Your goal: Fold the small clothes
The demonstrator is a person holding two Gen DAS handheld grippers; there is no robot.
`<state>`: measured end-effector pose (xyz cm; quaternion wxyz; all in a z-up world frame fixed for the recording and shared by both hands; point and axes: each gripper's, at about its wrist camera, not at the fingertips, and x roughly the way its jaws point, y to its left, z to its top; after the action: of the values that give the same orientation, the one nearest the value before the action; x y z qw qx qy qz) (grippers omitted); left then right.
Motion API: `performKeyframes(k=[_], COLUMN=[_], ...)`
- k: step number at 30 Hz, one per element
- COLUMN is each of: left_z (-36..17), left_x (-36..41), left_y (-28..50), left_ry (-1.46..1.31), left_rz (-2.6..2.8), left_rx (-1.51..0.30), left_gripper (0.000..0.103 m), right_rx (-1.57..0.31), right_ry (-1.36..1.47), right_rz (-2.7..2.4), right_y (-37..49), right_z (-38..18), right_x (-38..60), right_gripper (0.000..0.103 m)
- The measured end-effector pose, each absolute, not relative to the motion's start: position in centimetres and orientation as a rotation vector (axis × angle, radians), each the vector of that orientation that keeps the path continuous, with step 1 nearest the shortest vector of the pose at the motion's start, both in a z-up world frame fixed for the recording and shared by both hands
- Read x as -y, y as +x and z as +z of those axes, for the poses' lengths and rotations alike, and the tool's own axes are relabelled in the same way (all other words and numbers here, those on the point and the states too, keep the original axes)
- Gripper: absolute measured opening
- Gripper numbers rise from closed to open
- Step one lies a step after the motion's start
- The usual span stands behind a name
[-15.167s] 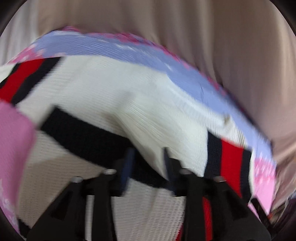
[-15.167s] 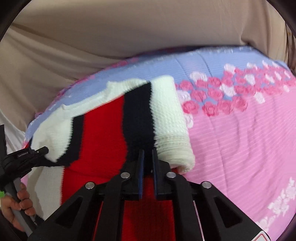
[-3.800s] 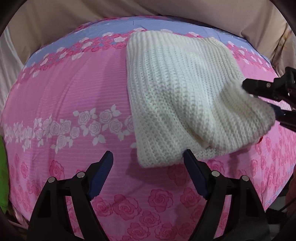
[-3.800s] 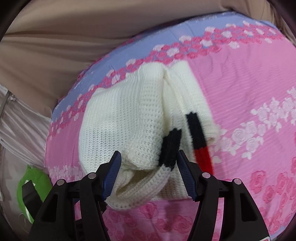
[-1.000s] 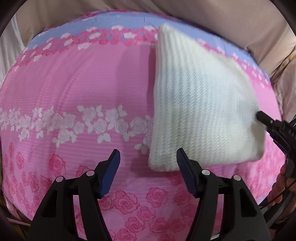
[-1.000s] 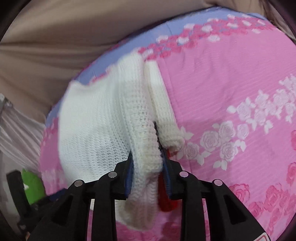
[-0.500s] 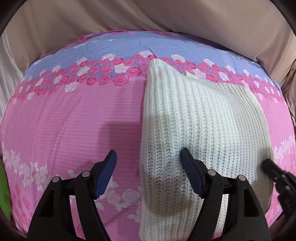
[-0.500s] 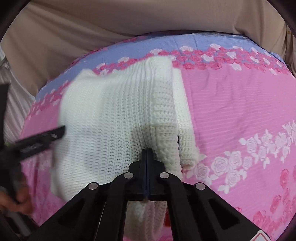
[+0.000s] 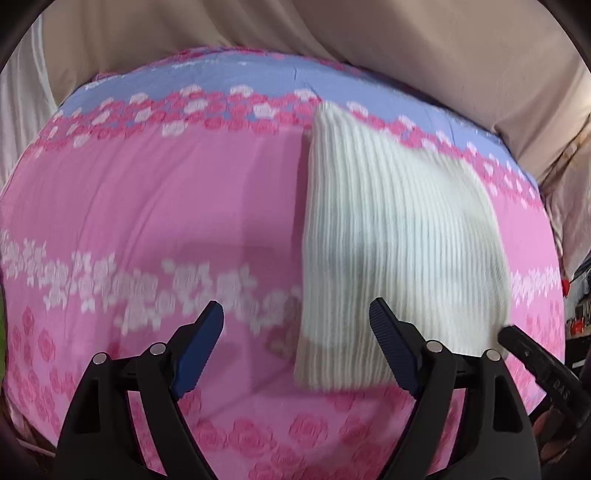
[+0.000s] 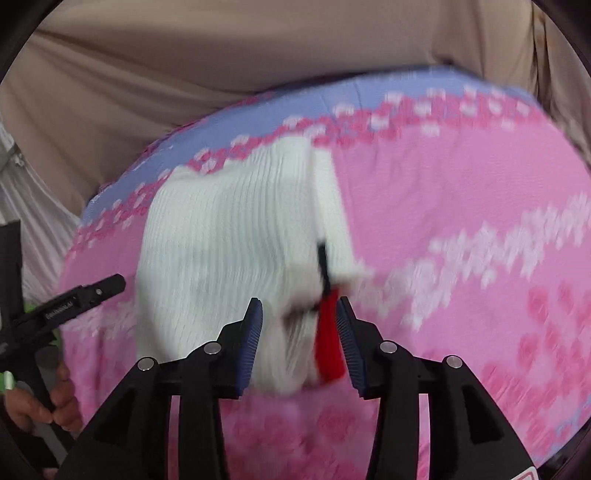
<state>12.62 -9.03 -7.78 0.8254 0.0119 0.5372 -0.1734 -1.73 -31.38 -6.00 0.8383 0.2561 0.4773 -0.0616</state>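
A white knitted sweater lies folded into a compact rectangle on the pink floral bedsheet. In the right wrist view the sweater shows a red and black stripe sticking out at its near right corner. My left gripper is open and empty, just short of the sweater's near left corner. My right gripper is open, its jaws on either side of the sweater's near edge without gripping it. The left gripper's finger shows at the left of the right wrist view.
Beige fabric rises behind the bed. The sheet has a lilac band along its far edge. A green object sits off the bed's left side. The right gripper's finger pokes in at lower right of the left wrist view.
My right gripper has opened and let go of the sweater's edge. The folded sweater now lies flat. My left gripper has drawn back slightly toward the near edge.
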Motion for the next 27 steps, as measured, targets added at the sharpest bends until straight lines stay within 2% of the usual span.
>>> performKeyframes(k=[1,2,3,7,10,12,14,16,18,19,20,25,27], left_z=[-8.2,-8.7,-9.0,-8.9,-9.6,-9.2,-8.2,-7.4,-7.3,-7.4,-7.7,-10.7,-11.6], left_x=[8.9,8.9,8.9,8.9,9.0,9.1,9.1,9.2,9.7,9.9,10.3,11.9,12.2], left_y=[12.0,11.3,10.9,10.0,10.4,11.0,11.7,13.1,14.9,15.5,16.6,19.9,20.5], left_ry=[0.025,0.028,0.034,0.052,0.051,0.029,0.002,-0.050,-0.098,-0.116,-0.145,-0.229,-0.258], left_rz=[-0.370,-0.369,-0.366,-0.371,-0.357,-0.359,-0.367,-0.381,-0.397,-0.402,-0.401,-0.426,-0.441], left_rx=[-1.152,-1.169,-1.181,-1.169,-1.184,-1.182,-1.158,-1.138,-1.149,-1.150,-1.156,-1.211,-1.201], left_gripper=[0.079,0.079,0.079,0.079,0.079,0.079,0.080,0.085,0.087,0.087,0.087,0.090,0.095], right_rx=[-1.022,-1.026,-1.024,-0.940,-1.033,-1.061,-1.037,-0.979,-0.926,-0.911,-0.912,-1.000,-1.023], right_ry=[0.563,0.568,0.577,0.551,0.559,0.554,0.555,0.540,0.501,0.484,0.476,0.608,0.681], right_rz=[-0.126,-0.122,-0.113,-0.165,-0.193,-0.171,-0.180,-0.181,-0.195,-0.199,-0.203,-0.202,-0.187], right_y=[-1.7,-1.5,-1.3,-2.9,-3.1,-2.7,-2.4,-2.1,-1.3,-0.7,-0.2,3.3,4.0], right_z=[-6.8,-7.5,-7.7,-5.5,-8.8,-10.2,-8.6,-6.3,-4.6,-4.3,-4.4,-8.8,-10.6], right_x=[31.2,30.9,30.7,31.4,32.8,32.7,32.5,32.5,32.8,33.0,33.4,35.7,36.1], right_gripper=[0.042,0.030,0.009,0.009,0.009,0.018,0.023,0.036,0.066,0.071,0.075,0.076,0.084])
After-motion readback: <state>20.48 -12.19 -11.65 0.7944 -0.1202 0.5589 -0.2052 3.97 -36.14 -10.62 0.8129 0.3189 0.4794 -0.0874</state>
